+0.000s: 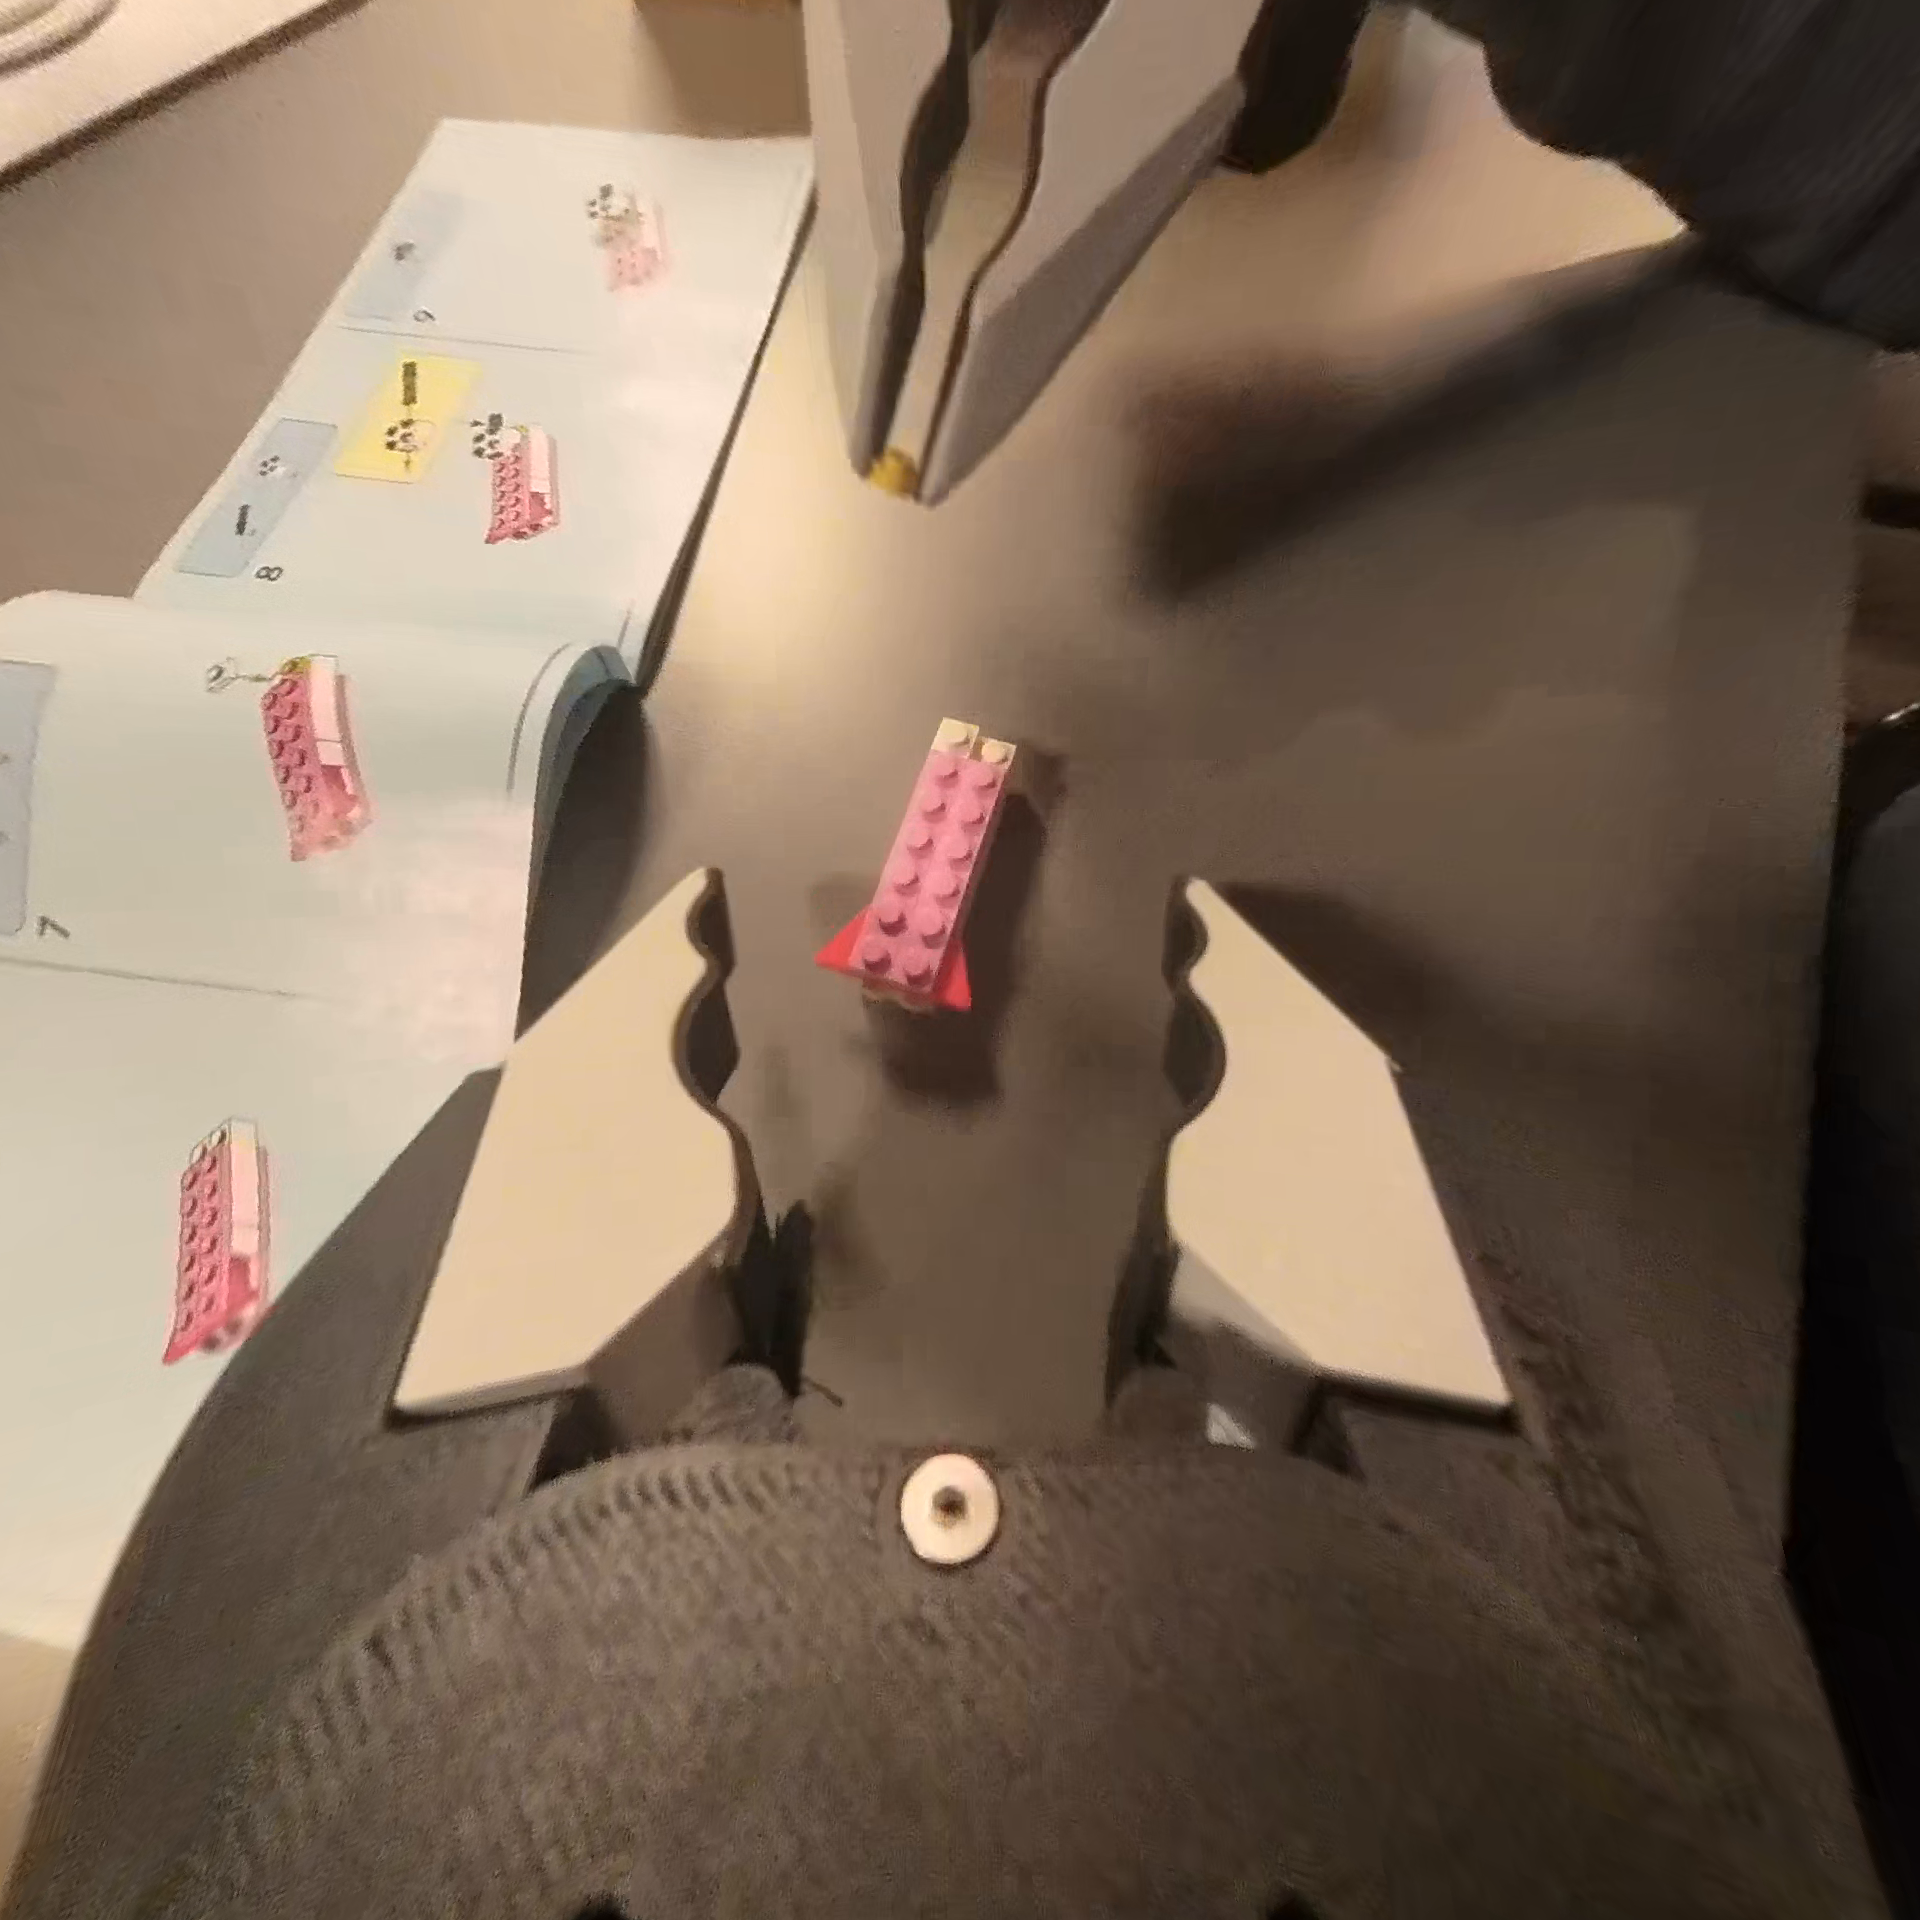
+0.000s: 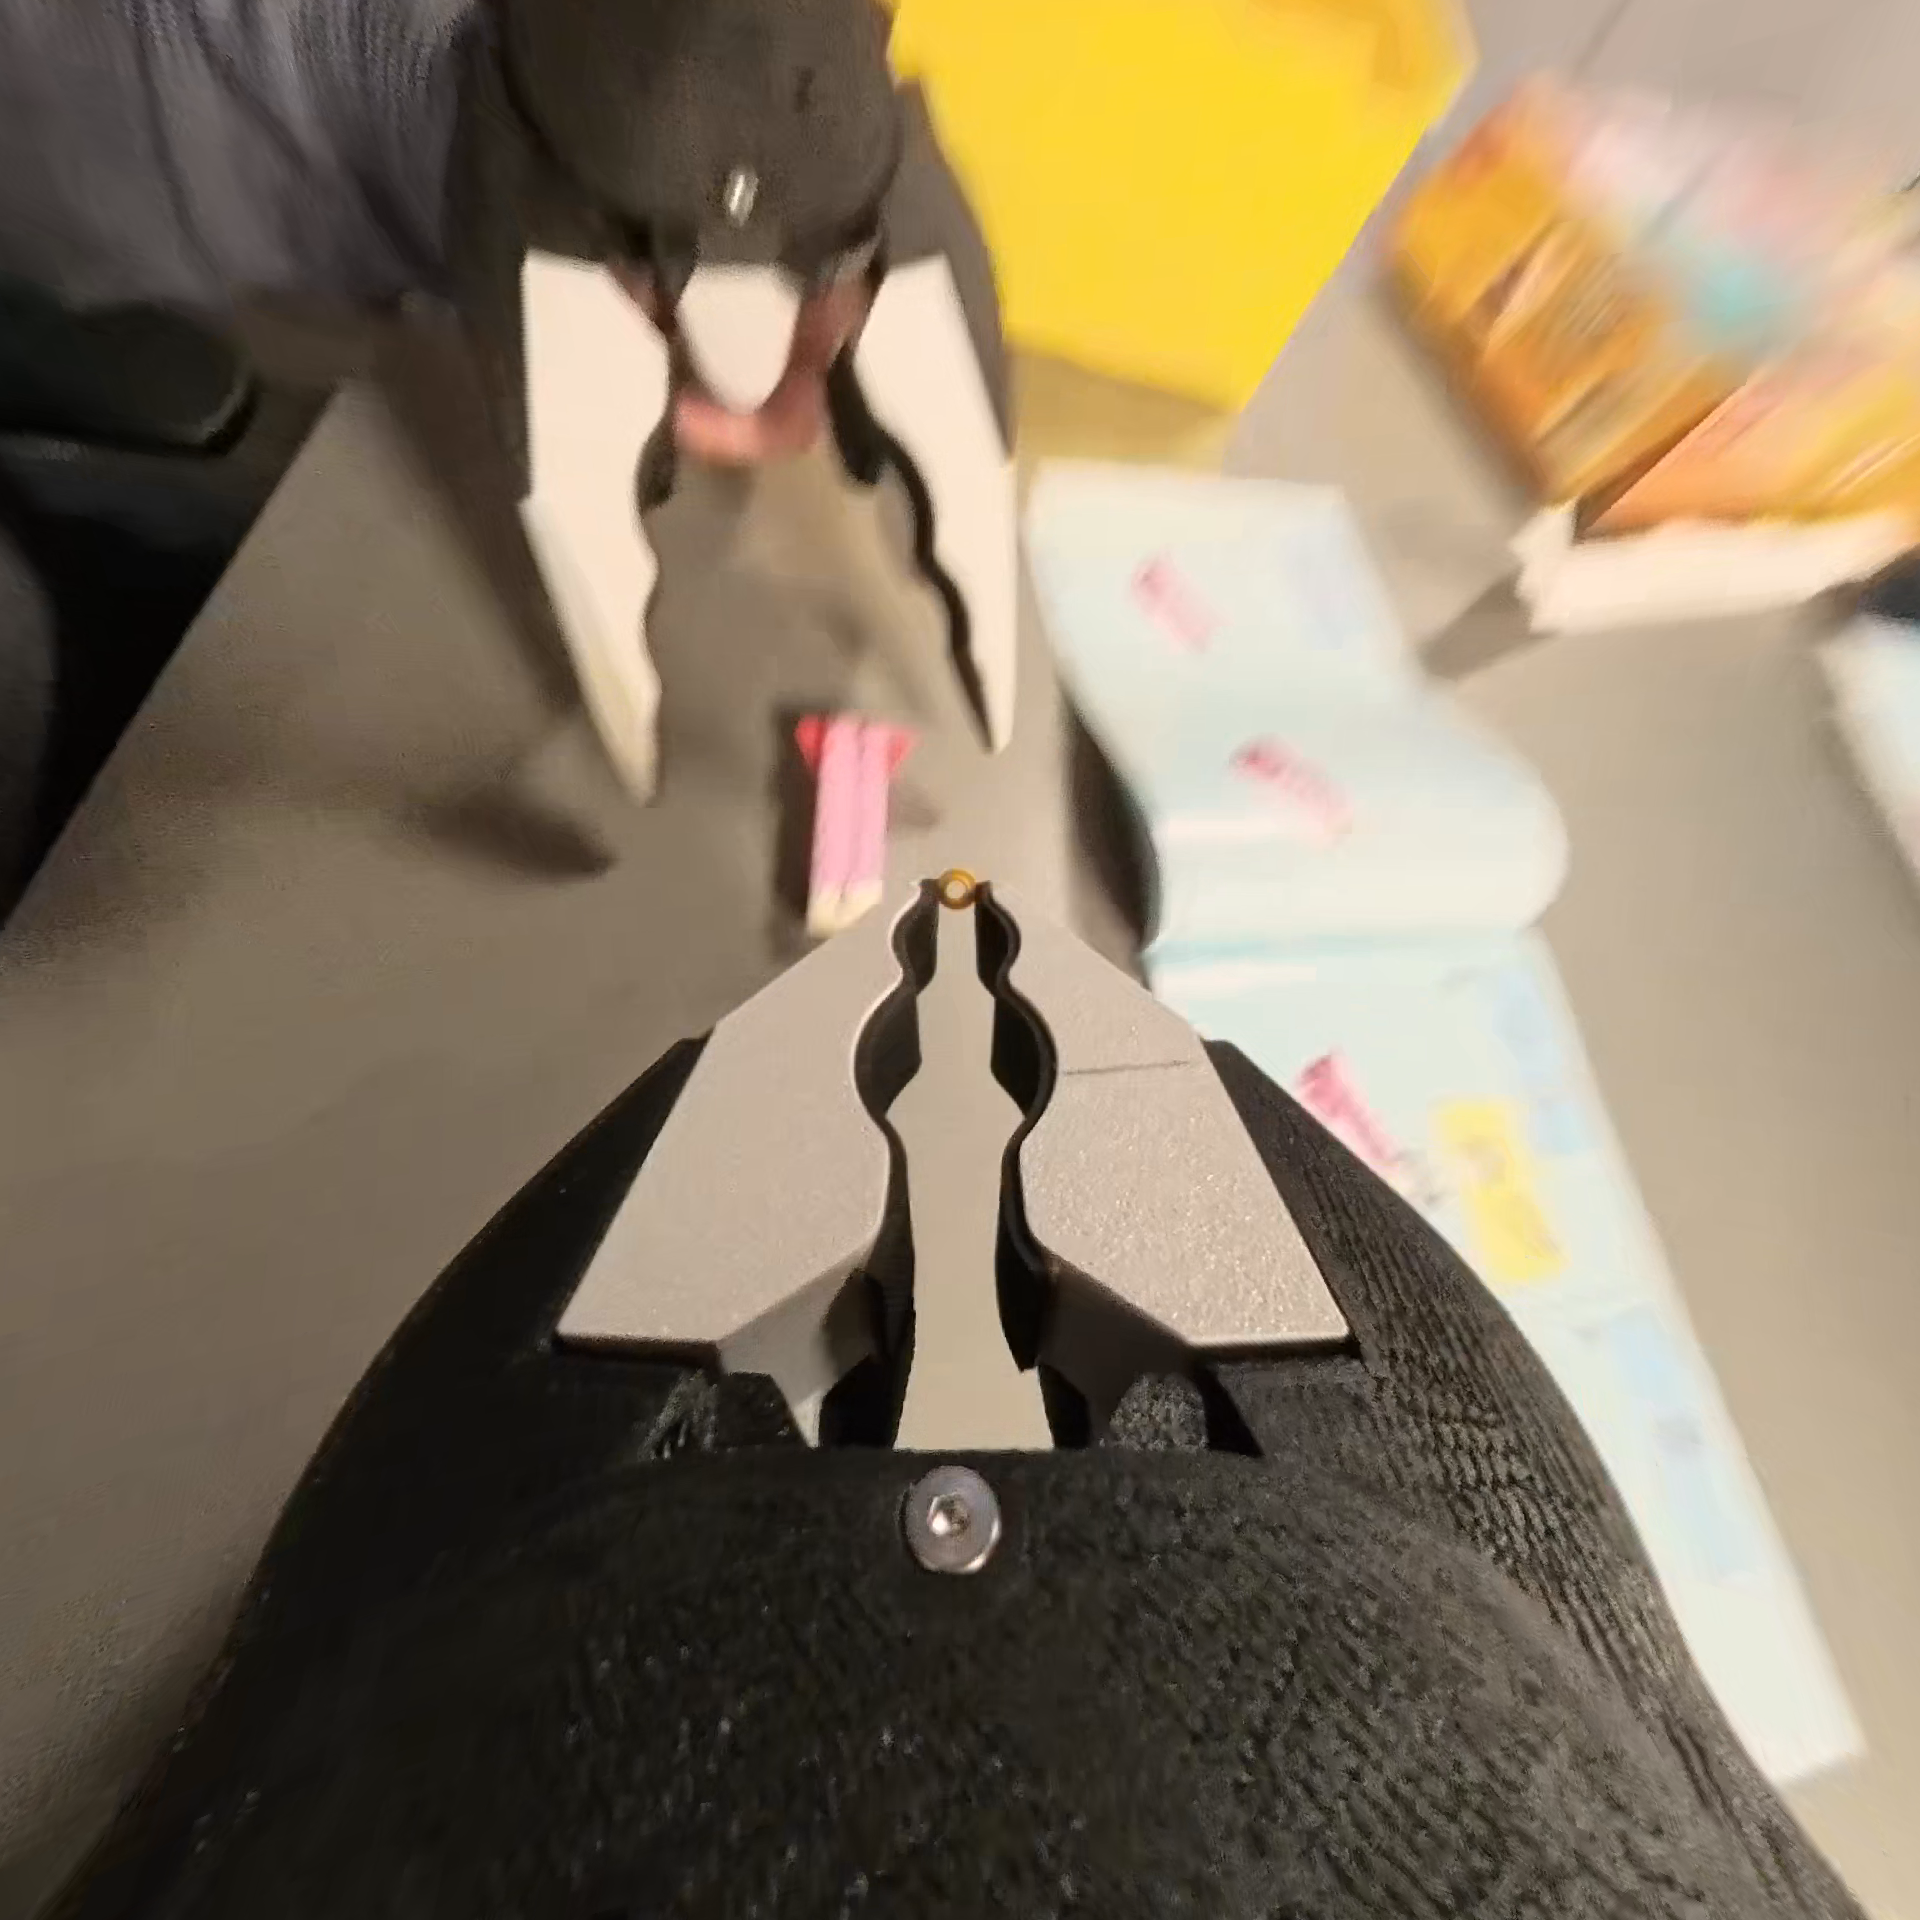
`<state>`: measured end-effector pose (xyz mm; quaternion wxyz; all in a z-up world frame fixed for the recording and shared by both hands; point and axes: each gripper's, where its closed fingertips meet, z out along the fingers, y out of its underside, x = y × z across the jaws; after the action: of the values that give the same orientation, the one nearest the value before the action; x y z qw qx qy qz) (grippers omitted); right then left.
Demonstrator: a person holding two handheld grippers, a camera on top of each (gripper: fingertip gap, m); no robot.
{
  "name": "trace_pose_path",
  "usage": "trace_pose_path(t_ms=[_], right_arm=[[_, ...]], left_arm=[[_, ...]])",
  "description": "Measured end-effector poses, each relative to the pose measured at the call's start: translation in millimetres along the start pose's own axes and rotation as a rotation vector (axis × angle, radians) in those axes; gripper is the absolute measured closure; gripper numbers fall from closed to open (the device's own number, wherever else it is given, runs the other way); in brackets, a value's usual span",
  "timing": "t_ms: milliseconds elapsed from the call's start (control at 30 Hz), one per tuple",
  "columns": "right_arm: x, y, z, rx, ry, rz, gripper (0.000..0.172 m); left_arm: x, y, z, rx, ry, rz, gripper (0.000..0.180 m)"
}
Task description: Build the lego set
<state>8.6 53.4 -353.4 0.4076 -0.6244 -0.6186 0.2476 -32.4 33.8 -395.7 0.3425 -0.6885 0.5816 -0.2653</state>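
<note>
The pink brick assembly lies flat on the dark surface and serves as the reference landmark. It is a long studded pink plate with two red wedge pieces at one end and two small cream pieces at the other. Its long axis runs almost in line with the left gripper's pointing direction, red end toward that gripper, cream end away from it.

The left gripper has its jaws spread wide and released. The assembly sits on the surface between and just ahead of the fingertips, with clear space on both sides; neither pad touches it. The jaws stand across the short width of the assembly.

The right gripper faces the assembly from beyond the cream end. Its jaws are clenched on a small yellow ring, pinched at the very tips. The ring is clear of the assembly, near its cream end.

An open instruction booklet lies beside the assembly, on the side to the left gripper's left.

The left gripper is the nearer of the two to the assembly.
</note>
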Motion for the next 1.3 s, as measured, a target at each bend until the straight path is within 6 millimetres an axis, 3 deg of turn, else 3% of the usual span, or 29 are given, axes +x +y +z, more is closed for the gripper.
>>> trace_pose_path(t_ms=[200,367,467,833,1300], right_arm=[[-14,20,7,-0.113,-0.101,0.079,0.167],[-20,19,12,-0.173,-0.101,0.053,0.167],[-27,17,18,-0.21,-0.108,0.028,0.167],[-27,26,27,-0.362,-0.06,-0.03,0.167],[-26,24,30,-0.363,-0.022,-0.104,0.166]], left_arm=[[0,3,11,-0.051,0.063,0.064,0.132],[2,4,15,-0.069,0.081,0.081,0.142],[6,4,16,-0.07,0.097,0.056,0.164],[6,2,19,-0.076,0.029,-0.053,0.164],[6,1,19,-0.07,0.027,-0.096,0.164]])
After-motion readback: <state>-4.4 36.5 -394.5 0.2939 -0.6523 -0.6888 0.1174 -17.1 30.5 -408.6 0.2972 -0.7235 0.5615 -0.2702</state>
